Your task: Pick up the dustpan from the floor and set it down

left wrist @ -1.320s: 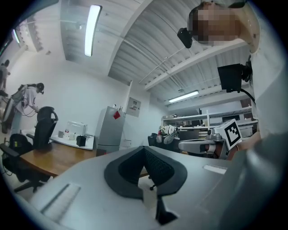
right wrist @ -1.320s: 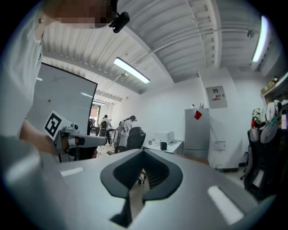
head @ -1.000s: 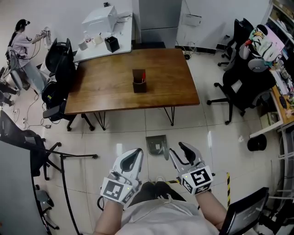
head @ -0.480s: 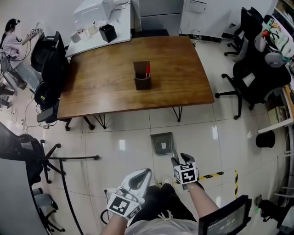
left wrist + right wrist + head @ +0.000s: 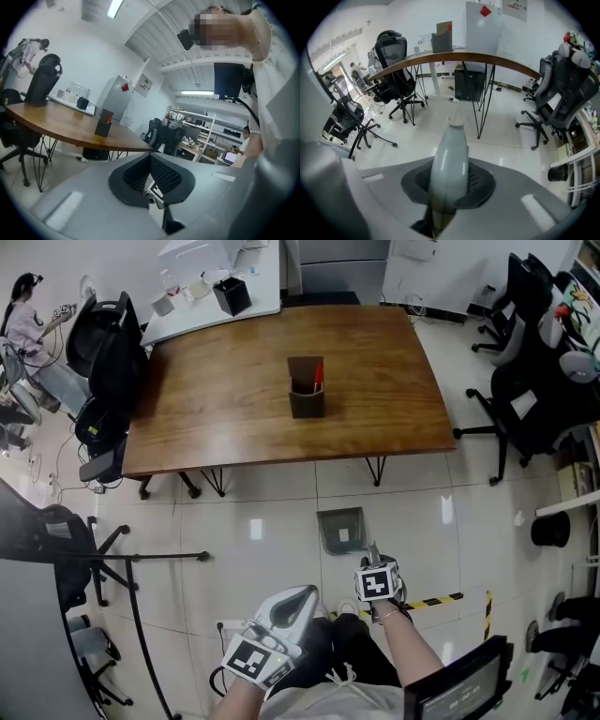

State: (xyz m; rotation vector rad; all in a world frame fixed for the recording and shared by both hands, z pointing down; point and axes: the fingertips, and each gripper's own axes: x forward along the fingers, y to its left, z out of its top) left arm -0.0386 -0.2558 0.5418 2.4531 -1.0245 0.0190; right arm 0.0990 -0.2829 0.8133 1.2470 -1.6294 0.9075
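The right gripper [image 5: 373,557] points steeply down at the floor. Its jaws have just been closing and now clamp narrow on the grey handle [image 5: 449,159] of the dustpan [image 5: 342,529]. The handle fills the gap between the pads and sticks out past them with its notched end.

The dustpan's dark grey tray lies flat on the white tiled floor [image 5: 262,540], just ahead of that gripper and a little to its left in the head view. It sits between the person's legs and the near edge of the wooden table [image 5: 234,399], not far from the table's right-hand hairpin leg. A yellow-and-black tape strip [image 5: 437,599] runs on the floor just right of the gripper.

The left gripper [image 5: 302,594] hangs beside the person's knee, roughly level. Its jaws are drawn together to a slit with nothing between them.

A brown pen holder [image 5: 307,390] stands near the middle of the table. Black office chairs [image 5: 112,343] stand at the table's left end, and another person [image 5: 23,310] stands at the far left corner of the room.
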